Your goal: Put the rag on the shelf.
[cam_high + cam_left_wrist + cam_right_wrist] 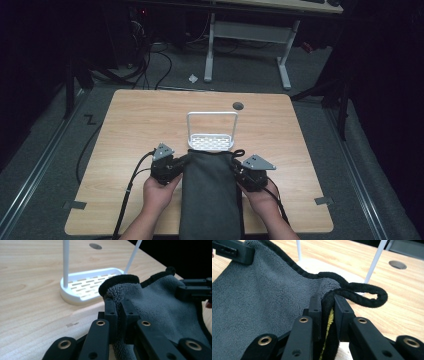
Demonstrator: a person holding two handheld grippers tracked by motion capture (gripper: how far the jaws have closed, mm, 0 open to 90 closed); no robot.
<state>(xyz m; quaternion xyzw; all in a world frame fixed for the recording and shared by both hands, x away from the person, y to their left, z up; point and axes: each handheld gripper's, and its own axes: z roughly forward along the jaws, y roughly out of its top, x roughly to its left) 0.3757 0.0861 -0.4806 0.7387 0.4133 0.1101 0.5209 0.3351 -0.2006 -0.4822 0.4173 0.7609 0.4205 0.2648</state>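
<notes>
A grey fleece towel (pixel 210 190) with a black hem hangs stretched between my two grippers and runs down past the table's near edge. My left gripper (pixel 176 164) is shut on its far left corner (pixel 117 290), the pile bunched between the jaws. My right gripper (pixel 239 167) is shut on the far right corner (pixel 327 305), where a black hem loop (pixel 367 293) sticks out and a yellow strip (pixel 329 322) shows between the jaws. Just beyond the towel's far edge stands a white rack (pixel 212 131) with a slotted base (pixel 87 286) and a hoop handle.
The wooden table (pixel 140 125) has a round cable hole (pixel 238 105) behind the rack. Cables trail from both grippers off the near edge. A white desk frame (pixel 250 40) and floor cables lie beyond the table.
</notes>
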